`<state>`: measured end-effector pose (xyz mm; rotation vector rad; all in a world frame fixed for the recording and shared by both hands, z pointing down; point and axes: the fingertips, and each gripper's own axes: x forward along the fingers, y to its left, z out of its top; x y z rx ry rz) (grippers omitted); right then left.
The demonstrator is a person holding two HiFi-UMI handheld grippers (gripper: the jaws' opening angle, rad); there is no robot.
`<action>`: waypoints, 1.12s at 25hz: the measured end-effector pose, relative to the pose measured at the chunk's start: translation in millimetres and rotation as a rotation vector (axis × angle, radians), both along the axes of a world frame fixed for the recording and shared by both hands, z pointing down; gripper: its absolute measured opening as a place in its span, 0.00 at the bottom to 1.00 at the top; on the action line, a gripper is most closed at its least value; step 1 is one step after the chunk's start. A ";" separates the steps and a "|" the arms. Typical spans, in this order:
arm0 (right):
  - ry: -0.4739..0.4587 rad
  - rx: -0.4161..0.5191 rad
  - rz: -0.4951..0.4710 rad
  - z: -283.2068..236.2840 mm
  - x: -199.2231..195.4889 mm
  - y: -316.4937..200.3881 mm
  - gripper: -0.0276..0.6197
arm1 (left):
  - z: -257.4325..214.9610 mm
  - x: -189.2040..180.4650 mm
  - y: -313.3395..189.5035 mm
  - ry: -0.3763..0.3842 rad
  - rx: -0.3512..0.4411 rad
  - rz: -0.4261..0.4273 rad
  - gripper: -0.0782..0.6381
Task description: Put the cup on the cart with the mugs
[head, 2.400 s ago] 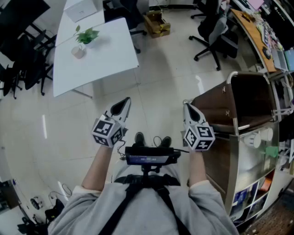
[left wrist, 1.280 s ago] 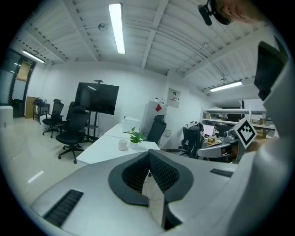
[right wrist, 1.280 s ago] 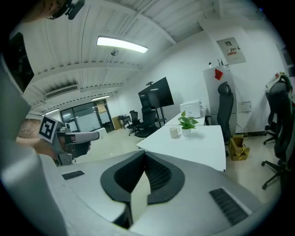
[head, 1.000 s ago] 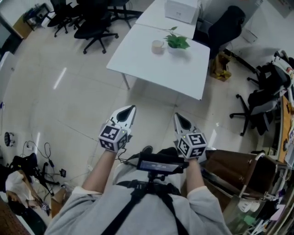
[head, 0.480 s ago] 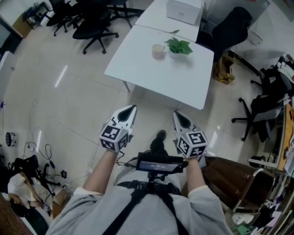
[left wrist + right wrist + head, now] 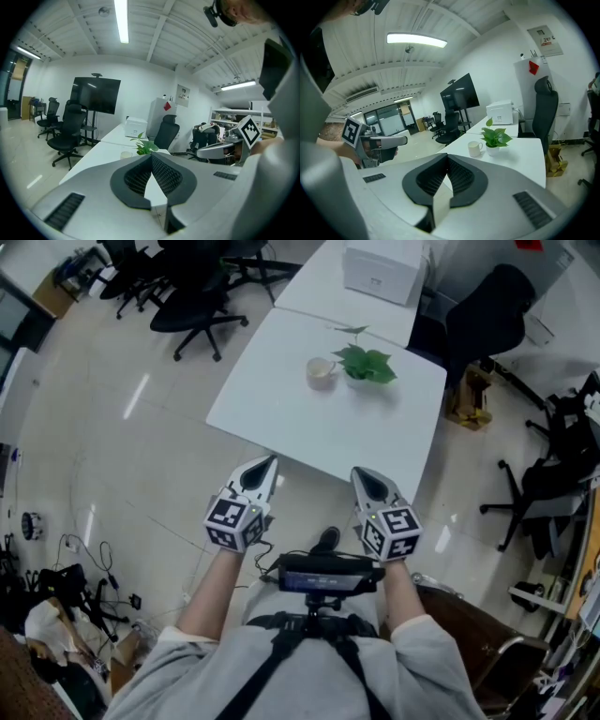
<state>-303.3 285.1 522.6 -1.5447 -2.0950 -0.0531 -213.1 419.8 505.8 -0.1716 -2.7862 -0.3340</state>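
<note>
Both closed, left gripper (image 6: 269,460), right gripper (image 6: 357,472), cup (image 6: 321,372) beside plant (image 6: 367,365)

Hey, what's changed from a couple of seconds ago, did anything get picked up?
The person has turned from the cart toward the white table and walked closer, so the cup and plant on it now sit nearer ahead. Nothing was picked up or let go. The left hand-held gripper and right hand-held gripper stay shut, empty, side by side.
</note>
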 end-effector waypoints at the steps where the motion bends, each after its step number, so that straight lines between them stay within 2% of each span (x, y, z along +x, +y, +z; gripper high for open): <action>1: -0.003 -0.001 -0.007 0.2 -8.2 6.5 0.05 | 0.7 -7.9 3.9 0.002 -0.001 0.000 0.11; 5: 0.007 0.000 -0.018 4.3 -28.6 27.0 0.05 | 4.6 -32.1 18.5 0.026 -0.011 0.008 0.11; 10: 0.012 0.018 -0.013 11.2 -47.6 60.0 0.05 | 10.8 -70.7 52.5 0.066 -0.023 0.072 0.11; 17: 0.036 0.061 0.084 39.1 -69.5 112.9 0.05 | 40.8 -132.2 102.7 0.152 -0.055 0.264 0.11; 19: 0.032 0.073 0.107 44.0 -75.2 126.5 0.05 | 53.1 -152.1 113.3 0.182 -0.062 0.328 0.20; 21: 0.028 0.088 0.124 50.6 -81.2 136.5 0.05 | 68.8 -170.0 117.8 0.221 -0.070 0.394 0.24; 28: 0.033 0.116 0.167 76.2 -100.7 157.9 0.05 | 119.0 -241.6 131.8 0.387 -0.169 0.593 0.51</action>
